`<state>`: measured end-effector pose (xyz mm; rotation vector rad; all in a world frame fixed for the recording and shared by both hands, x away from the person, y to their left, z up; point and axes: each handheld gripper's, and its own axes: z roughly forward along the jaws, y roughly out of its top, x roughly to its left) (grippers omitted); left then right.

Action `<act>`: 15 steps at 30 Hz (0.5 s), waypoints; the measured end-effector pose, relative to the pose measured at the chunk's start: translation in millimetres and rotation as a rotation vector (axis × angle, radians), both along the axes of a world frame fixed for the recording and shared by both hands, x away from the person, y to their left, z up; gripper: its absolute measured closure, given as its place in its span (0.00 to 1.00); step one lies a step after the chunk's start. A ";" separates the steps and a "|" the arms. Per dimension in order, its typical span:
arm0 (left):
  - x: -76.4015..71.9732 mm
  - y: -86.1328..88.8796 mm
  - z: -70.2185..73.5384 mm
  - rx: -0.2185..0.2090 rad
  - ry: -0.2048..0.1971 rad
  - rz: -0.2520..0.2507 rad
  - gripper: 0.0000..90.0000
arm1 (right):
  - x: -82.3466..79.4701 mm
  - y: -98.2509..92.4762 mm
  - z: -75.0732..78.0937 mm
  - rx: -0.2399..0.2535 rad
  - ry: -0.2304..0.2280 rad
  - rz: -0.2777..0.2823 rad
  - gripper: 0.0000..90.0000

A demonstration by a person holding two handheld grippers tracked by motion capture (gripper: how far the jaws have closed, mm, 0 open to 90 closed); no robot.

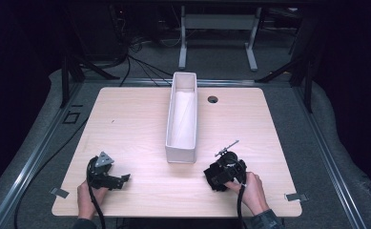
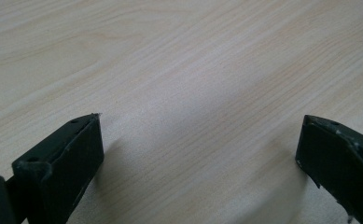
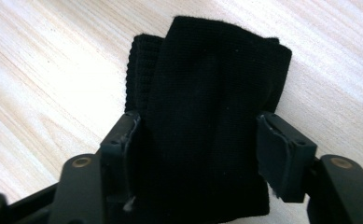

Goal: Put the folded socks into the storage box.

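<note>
Right gripper (image 3: 198, 135) has its jaws pressed against both sides of a folded black knit cloth (image 3: 207, 93) lying on the wooden table (image 3: 39, 70), the fabric bulging out ahead of the pads. Left gripper (image 2: 200, 140) rests spread wide over bare wood, nothing between its jaws, the white box (image 1: 181, 119) well ahead and between the two
</note>
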<state>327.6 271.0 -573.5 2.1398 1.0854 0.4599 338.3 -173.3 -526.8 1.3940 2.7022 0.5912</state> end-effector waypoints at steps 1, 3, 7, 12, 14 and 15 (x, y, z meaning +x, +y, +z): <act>0.0 0.0 0.0 0.000 0.000 0.000 0.01 | -0.5 -0.3 0.5 -0.012 -0.006 0.002 0.45; 0.0 0.0 0.0 0.000 0.000 0.000 0.01 | -1.5 -1.6 0.6 -0.007 -0.015 0.009 0.50; 0.0 -0.1 0.0 -0.001 0.000 0.001 0.01 | -4.0 -5.1 0.9 0.007 -0.037 0.027 0.57; -0.1 -0.1 0.0 -0.001 0.000 0.002 0.01 | -4.9 -10.5 1.0 0.003 -0.077 0.049 0.68; -0.1 -0.1 0.0 0.000 0.000 0.002 0.01 | -3.7 -13.5 -0.2 0.043 -0.072 0.055 0.69; -0.1 0.0 0.0 0.000 0.000 0.002 0.01 | -3.5 -14.1 -0.3 0.049 -0.072 0.055 0.69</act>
